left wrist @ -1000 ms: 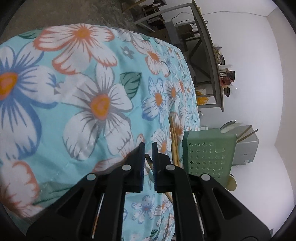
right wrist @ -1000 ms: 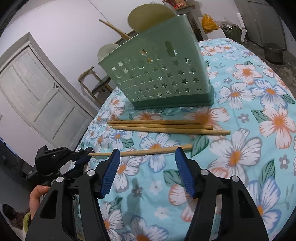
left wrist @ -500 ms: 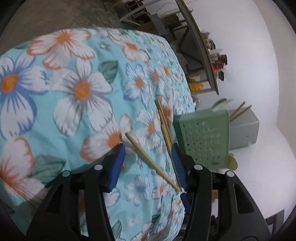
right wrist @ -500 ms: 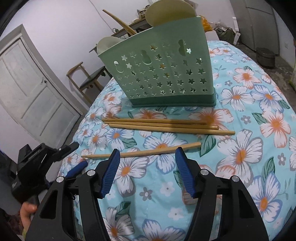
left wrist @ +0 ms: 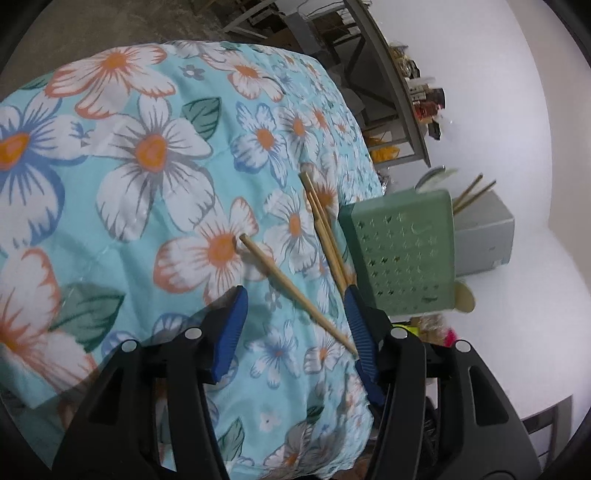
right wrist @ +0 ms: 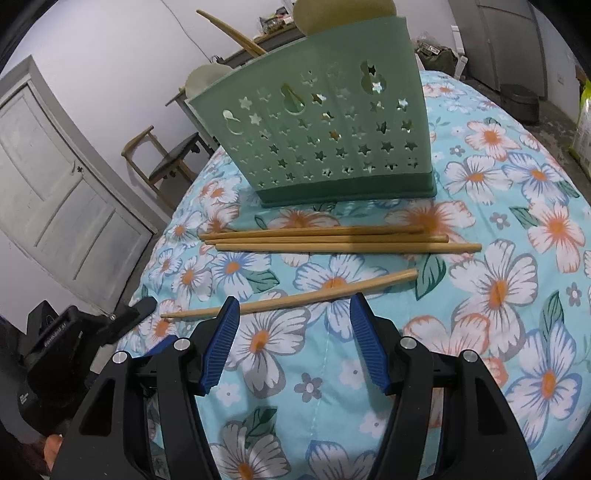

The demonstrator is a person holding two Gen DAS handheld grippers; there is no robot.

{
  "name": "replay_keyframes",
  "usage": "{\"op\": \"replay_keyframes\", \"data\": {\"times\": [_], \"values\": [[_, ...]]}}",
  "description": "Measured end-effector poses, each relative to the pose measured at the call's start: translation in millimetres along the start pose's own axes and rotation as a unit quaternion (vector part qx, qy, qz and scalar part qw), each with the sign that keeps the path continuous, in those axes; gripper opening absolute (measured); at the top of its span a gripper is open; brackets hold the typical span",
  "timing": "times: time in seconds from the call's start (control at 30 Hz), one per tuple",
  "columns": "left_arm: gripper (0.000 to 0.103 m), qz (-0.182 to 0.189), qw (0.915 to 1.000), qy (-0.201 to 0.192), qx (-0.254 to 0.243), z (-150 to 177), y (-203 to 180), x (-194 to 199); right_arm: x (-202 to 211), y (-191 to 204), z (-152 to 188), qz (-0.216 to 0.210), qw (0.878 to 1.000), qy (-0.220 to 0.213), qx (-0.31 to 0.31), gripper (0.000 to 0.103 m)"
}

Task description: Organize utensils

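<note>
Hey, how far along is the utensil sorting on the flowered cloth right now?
Partly done: the green holder already has two pale spoons and some chopsticks standing in it. Nothing is in hand: both the left hand-held gripper and the right hand-held gripper are open and empty. Left: one loose chopstick near the grippers and three chopsticks lying beside the holder.

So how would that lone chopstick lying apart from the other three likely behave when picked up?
The lone chopstick looks like thin wood, so probably stiff and light. Its slim, tapered shaft may roll or slip between the pads. Lying flat on the soft floral cloth, it may be awkward to get under.
</note>
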State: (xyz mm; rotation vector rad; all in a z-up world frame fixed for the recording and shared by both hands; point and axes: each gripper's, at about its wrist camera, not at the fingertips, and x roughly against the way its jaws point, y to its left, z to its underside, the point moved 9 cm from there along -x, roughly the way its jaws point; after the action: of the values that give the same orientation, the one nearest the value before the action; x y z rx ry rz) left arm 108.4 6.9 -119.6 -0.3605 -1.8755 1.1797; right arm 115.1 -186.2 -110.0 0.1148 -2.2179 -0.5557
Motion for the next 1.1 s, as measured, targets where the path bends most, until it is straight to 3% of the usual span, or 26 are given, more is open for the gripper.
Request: {"op": "replay_keyframes", "data": {"times": [0.27,0.37,0.6,0.8,0.93,1.03,1.07,1.1], "values": [[0.055,0.001,0.9994,-0.033,-0.013,-6.3,-7.1,-12.1,20.8,-19.4,-4.3,-0.023,0.999,-0.042,-0.02,0.061],[0.055,-0.004,0.999,-0.041,0.013,-14.8,-7.9,-19.0,23.5,-30.9,-1.6,-0.044,0.997,-0.048,-0.048,0.061],[0.046,-0.061,0.9945,-0.085,0.0,-14.9,-13.5,-29.7,22.3,-44.8,7.6,-0.072,0.993,-0.046,-0.077,0.061],[0.044,-0.061,0.9964,-0.059,-0.002,0.6,-18.7,-31.2,30.3,-55.3,15.4,-0.063,0.993,-0.05,-0.088,0.061],[0.038,-0.064,0.9963,-0.057,-0.01,-3.5,-18.1,-37.2,39.5,-62.4,17.5,-0.057,0.992,-0.063,-0.098,0.061],[0.024,-0.063,0.9966,-0.053,0.007,-7.5,-10.4,-40.8,47.0,-64.3,21.8,-0.05,0.992,-0.07,-0.094,0.061],[0.016,-0.062,0.9967,-0.05,0.016,-8.3,-7.6,-41.8,49.4,-64.5,23.6,-0.05,0.992,-0.072,-0.095,0.061],[0.014,-0.058,0.9968,-0.046,0.032,-9.7,-2.6,-42.6,51.1,-64.6,24.8,-0.052,0.991,-0.073,-0.097,0.061]]}}
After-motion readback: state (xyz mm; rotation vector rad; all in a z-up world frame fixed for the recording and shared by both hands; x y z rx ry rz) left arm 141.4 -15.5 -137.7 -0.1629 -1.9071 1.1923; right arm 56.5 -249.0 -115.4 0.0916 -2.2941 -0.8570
